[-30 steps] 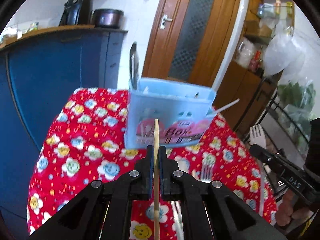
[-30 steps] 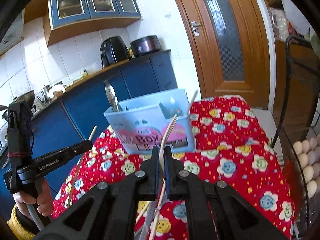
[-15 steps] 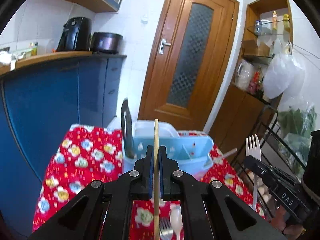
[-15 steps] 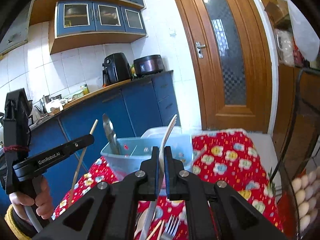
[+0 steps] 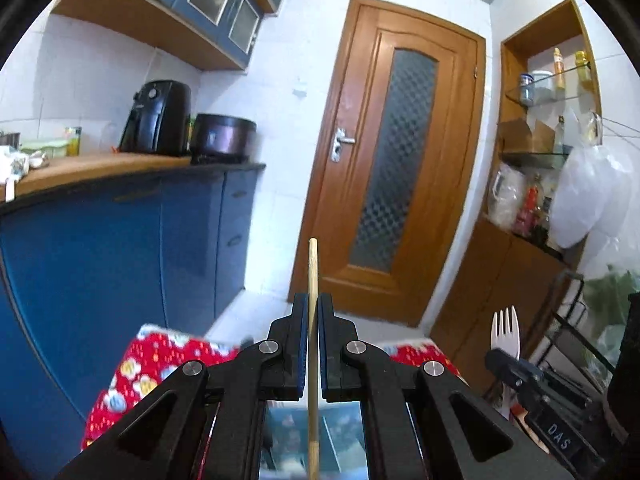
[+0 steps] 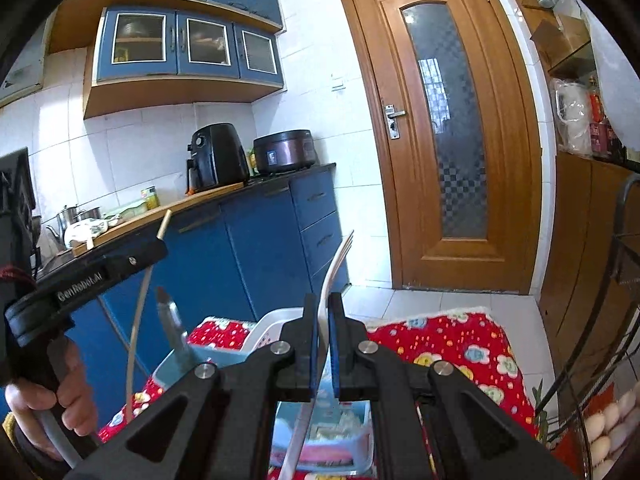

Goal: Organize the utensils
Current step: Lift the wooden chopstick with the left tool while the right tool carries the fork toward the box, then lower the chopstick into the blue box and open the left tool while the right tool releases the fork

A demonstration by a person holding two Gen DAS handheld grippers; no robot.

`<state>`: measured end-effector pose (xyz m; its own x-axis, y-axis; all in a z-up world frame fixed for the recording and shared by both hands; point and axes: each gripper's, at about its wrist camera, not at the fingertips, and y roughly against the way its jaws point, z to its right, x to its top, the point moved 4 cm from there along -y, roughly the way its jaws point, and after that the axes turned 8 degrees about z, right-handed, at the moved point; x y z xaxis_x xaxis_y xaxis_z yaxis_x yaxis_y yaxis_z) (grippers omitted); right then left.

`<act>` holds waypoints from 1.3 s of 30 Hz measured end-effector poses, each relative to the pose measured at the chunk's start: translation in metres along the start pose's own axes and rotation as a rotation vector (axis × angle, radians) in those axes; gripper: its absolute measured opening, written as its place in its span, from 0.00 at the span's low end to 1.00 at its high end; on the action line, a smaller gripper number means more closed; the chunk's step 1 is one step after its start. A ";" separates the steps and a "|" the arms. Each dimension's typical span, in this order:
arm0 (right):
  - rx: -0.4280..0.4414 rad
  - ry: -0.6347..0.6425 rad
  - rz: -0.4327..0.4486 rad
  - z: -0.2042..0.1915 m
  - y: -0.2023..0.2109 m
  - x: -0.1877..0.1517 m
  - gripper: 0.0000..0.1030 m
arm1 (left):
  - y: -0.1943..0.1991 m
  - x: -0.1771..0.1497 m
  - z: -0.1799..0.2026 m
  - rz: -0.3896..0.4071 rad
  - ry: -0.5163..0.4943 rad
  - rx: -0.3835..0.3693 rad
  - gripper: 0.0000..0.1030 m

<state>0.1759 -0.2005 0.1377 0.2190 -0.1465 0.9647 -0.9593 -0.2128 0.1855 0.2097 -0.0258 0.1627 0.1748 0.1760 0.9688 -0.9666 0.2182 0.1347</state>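
Note:
My left gripper (image 5: 313,304) is shut on a wooden chopstick (image 5: 312,276), held upright above the light blue utensil box (image 5: 344,436), which shows between its fingers. My right gripper (image 6: 323,304) is shut on a white plastic fork (image 6: 335,270), tines up, above the same box (image 6: 224,358). A metal utensil (image 6: 170,318) stands in the box's left compartment. The fork (image 5: 505,334) and right gripper also show at the lower right of the left wrist view; the left gripper (image 6: 132,258) with the chopstick shows at the left of the right wrist view.
The box stands on a table with a red flowered cloth (image 6: 464,344). Blue cabinets (image 5: 120,248) with an air fryer (image 5: 158,118) are on the left, a wooden door (image 5: 394,168) behind. A wire rack with eggs (image 6: 608,428) is on the right.
Both grippers have lifted and tilted upward with their utensils; the box has dropped from mid-frame to the bottom of both views, and the door and cabinets now fill them.

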 end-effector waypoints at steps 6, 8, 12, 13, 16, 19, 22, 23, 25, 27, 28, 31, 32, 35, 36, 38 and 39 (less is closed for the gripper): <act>-0.016 0.003 0.032 0.006 -0.021 0.009 0.06 | -0.013 0.020 -0.001 0.072 0.038 0.000 0.04; -0.027 0.005 0.037 0.007 -0.028 0.009 0.06 | -0.017 0.022 -0.001 0.107 0.031 0.015 0.04; -0.049 0.019 0.049 0.010 -0.042 0.008 0.06 | -0.027 0.016 -0.006 0.131 0.038 0.029 0.04; -0.050 0.024 0.052 0.009 -0.044 0.007 0.06 | -0.030 0.013 -0.009 0.137 0.045 0.034 0.04; -0.068 0.050 0.068 0.008 -0.050 0.003 0.06 | -0.033 0.007 -0.013 0.158 0.052 0.059 0.04; -0.107 0.089 0.094 0.006 -0.052 -0.003 0.06 | -0.036 -0.002 -0.016 0.167 0.048 0.084 0.04; -0.134 0.127 0.101 0.004 -0.058 -0.009 0.06 | -0.039 -0.010 -0.018 0.170 0.036 0.108 0.04; -0.139 0.135 0.100 0.003 -0.059 -0.011 0.06 | -0.040 -0.013 -0.019 0.173 0.033 0.116 0.04; -0.146 0.153 0.095 0.002 -0.062 -0.015 0.06 | -0.041 -0.019 -0.019 0.173 0.028 0.121 0.04; -0.148 0.168 0.097 0.000 -0.061 -0.019 0.06 | -0.039 -0.023 -0.019 0.185 0.015 0.133 0.04; -0.147 0.175 0.098 -0.002 -0.060 -0.021 0.06 | -0.038 -0.023 -0.019 0.189 0.007 0.139 0.04; -0.141 0.186 0.091 -0.006 -0.060 -0.026 0.06 | -0.035 -0.027 -0.019 0.184 -0.003 0.131 0.04; -0.134 0.183 0.085 -0.007 -0.059 -0.028 0.06 | -0.034 -0.028 -0.019 0.182 -0.004 0.129 0.04; -0.125 0.179 0.075 -0.008 -0.057 -0.030 0.06 | -0.032 -0.032 -0.020 0.172 0.004 0.122 0.04; -0.119 0.176 0.070 -0.008 -0.055 -0.030 0.06 | -0.031 -0.032 -0.021 0.174 0.002 0.125 0.04; -0.107 0.168 0.064 -0.009 -0.052 -0.030 0.06 | -0.028 -0.032 -0.021 0.171 0.003 0.118 0.04; -0.101 0.164 0.062 -0.009 -0.051 -0.030 0.06 | -0.027 -0.032 -0.021 0.169 0.002 0.115 0.04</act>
<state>0.2165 -0.1768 0.1010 0.1351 0.0048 0.9908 -0.9849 -0.1086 0.1348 0.2338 -0.0171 0.1234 0.0081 0.2030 0.9791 -0.9972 0.0740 -0.0071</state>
